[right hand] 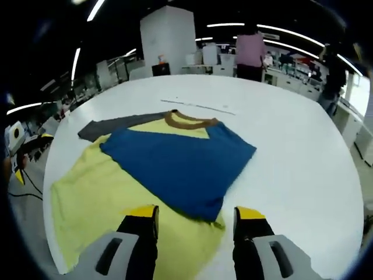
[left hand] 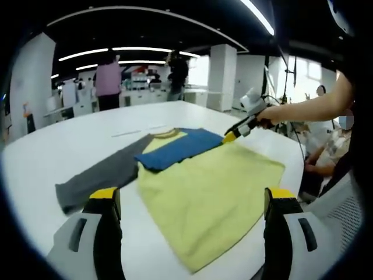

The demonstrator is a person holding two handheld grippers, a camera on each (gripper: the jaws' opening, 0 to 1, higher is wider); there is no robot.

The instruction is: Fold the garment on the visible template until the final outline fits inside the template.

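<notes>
The garment, a yellow shirt with one blue sleeve and one grey sleeve, lay flat on the white table, and in the left gripper view its yellow body spread just ahead of and between the fingers of the left gripper. Those fingers stood spread wide with nothing between them, hovering above the shirt's hem, probably so that a fresh grip could be chosen along the near edge. The blue sleeve had been laid across the chest, so that it lay directly beyond the fingertips of the right gripper, its cuff end just ahead of the gap between them. That gripper's fingers were likewise apart and empty, held low over the fabric, which suits either a release of the sleeve or a reach for a new hold; I could not tell which. The grey sleeve stretched out flat beyond the left gripper's left finger, unfolded, and I judged it the next piece to bring in. The brown collar lay farther off, past the blue sleeve. No template outline could be made out under the cloth. In the left gripper view the right gripper hovered at the far side of the shirt, by the blue sleeve's end.
</notes>
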